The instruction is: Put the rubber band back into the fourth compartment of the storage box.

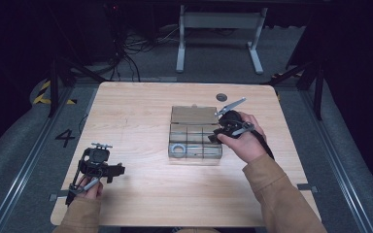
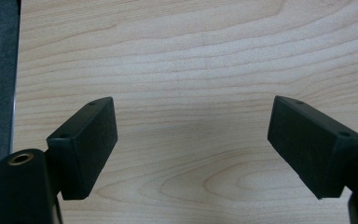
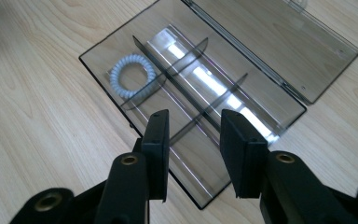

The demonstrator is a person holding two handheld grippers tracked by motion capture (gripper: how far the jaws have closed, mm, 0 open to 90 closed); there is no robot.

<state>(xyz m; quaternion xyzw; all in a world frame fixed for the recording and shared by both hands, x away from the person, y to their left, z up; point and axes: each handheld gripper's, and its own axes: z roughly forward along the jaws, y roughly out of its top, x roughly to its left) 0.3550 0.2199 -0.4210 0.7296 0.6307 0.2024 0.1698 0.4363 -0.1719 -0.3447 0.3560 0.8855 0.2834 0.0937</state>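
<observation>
One coil (image 3: 132,76) lies in the upper-left cell of the open box (image 3: 200,191) at table centre; right gripper (image 3: 193,140), jaws part-spread and empty, could knock a divider; left gripper (image 2: 191,140) idles spread.

Tan sleeves are worn on both forearms. The left gripper (image 1: 98,160) and right gripper (image 1: 228,127) are built in black, with brass-ringed screw holes. A grey plate is carried on the right one.

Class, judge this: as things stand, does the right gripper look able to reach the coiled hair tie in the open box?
Probably yes. The right gripper hovers over the box, lid open, jaws apart with nothing between them; only low dividers stand before the hair tie.
</observation>
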